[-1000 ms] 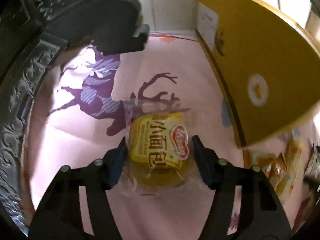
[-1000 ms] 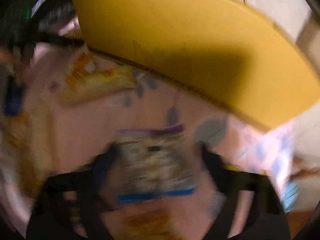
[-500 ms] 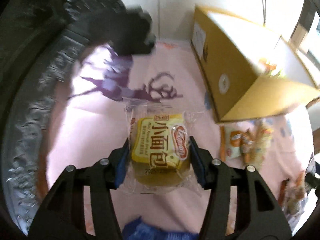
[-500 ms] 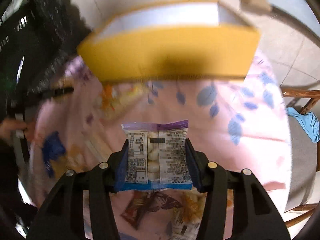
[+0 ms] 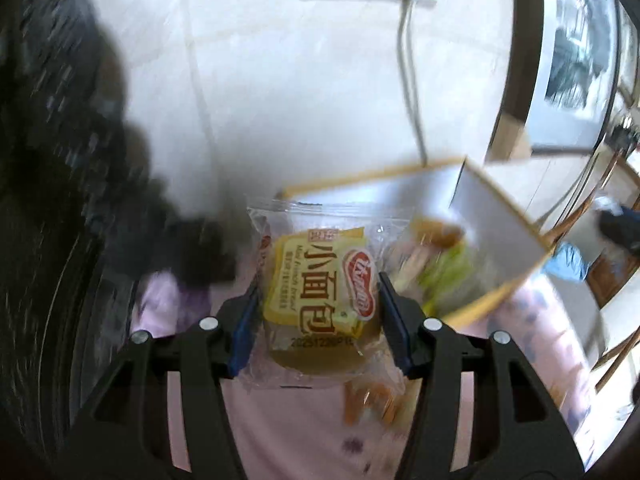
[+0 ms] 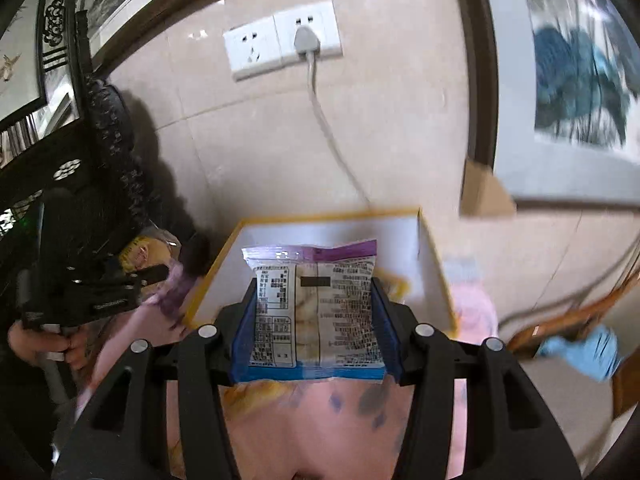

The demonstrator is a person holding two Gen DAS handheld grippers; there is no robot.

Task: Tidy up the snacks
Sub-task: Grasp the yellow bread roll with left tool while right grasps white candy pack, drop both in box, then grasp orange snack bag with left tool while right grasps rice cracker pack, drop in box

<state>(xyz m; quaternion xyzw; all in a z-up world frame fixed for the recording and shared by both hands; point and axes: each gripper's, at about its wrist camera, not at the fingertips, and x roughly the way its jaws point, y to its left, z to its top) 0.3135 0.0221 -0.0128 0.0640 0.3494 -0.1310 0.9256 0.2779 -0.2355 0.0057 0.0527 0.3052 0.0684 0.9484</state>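
pink tablecloth (image 6: 340, 432) | left gripper (image 5: 318, 328) clamps bread packet (image 5: 320, 300) | right gripper (image 6: 314, 336) clamps snack bag (image 6: 314, 304)

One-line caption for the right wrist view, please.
Right gripper holds a purple-topped snack packet before the open yellow box.

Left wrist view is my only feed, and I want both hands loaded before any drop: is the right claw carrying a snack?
Observer: Yes, the right claw is shut on a packet with a purple top edge, printed back towards the camera.
Operator: Where is it relative to the box?
Observer: It hangs in front of the open box, whose white inside shows behind it.
Operator: And my left claw from there?
Observer: The left claw is left of the box, holding the yellow bread pack.
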